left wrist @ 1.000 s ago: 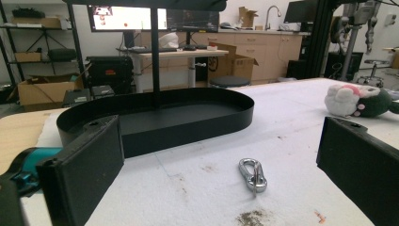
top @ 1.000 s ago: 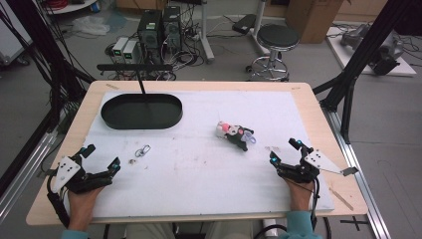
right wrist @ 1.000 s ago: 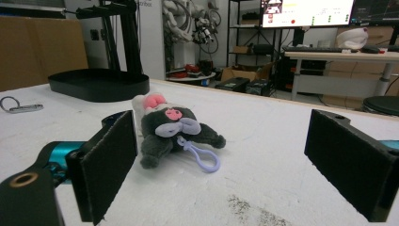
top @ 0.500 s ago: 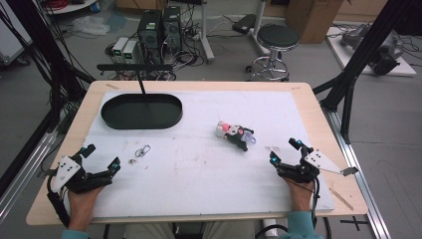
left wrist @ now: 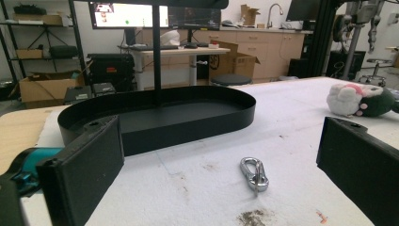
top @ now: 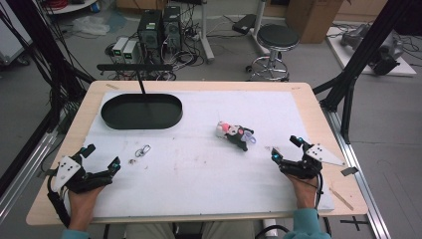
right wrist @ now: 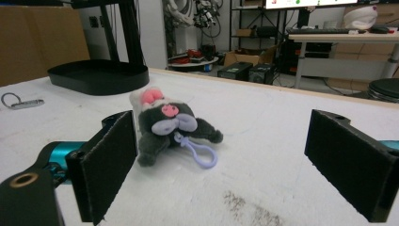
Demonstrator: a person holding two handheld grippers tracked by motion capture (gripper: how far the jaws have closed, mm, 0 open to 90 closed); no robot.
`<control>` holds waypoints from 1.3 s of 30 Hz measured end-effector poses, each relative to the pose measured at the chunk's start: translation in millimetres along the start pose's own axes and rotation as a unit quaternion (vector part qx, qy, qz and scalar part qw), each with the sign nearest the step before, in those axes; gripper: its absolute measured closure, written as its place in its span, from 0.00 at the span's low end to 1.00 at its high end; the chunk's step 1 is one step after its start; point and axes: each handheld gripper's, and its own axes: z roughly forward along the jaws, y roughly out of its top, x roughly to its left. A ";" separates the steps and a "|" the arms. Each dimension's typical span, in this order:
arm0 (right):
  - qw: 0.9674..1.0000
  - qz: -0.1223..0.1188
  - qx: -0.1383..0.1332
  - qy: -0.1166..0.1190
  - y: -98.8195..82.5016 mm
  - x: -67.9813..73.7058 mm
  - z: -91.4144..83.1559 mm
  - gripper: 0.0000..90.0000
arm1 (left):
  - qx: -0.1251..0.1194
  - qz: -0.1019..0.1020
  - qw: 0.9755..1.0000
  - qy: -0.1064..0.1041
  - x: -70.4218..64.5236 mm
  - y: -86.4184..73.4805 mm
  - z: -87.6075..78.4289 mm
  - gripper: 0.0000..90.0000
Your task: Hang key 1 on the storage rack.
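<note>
Both tongs spread, lower frame corners.
Centre-right: small dark grey-and-pink plush toy [top: 235,135] lying diagonal, pink head upper-left, lilac clip lower-right.

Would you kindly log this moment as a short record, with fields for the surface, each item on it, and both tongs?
surface: table under a white mat
tray: black oval tray, far left of the mat, empty
carabiner: small metal carabiner lying flat, nearer the person than the tray, ahead of the left tongs
toy: plush toy with a lilac clip, right of centre, lying apart from both tongs
left tongs: left tongs open, holding nothing, low at the near left
right tongs: right tongs open, holding nothing, low at the near right
</note>
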 end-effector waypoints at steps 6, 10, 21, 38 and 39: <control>0.999 0.005 0.031 0.015 29.7 -8.2 3.7 0.10 | -0.001 0.003 1.000 0.002 -0.4 0.0 -0.2 0.02; 0.998 -0.005 0.048 0.032 49.4 -10.7 10.6 0.10 | -0.001 0.000 1.000 0.002 0.0 -0.1 -0.1 0.02; 0.987 -0.055 0.125 0.085 90.0 -13.8 53.0 0.10 | 0.000 -0.001 1.000 0.001 -0.2 0.0 0.3 0.02; 0.952 -0.107 0.243 0.152 116.9 -8.4 119.6 0.10 | 0.000 0.000 1.000 0.002 -0.5 0.0 0.5 0.02; 0.949 -0.108 0.251 0.156 117.3 -7.9 123.3 0.10 | 0.000 0.000 1.000 0.002 -0.5 0.0 0.5 0.02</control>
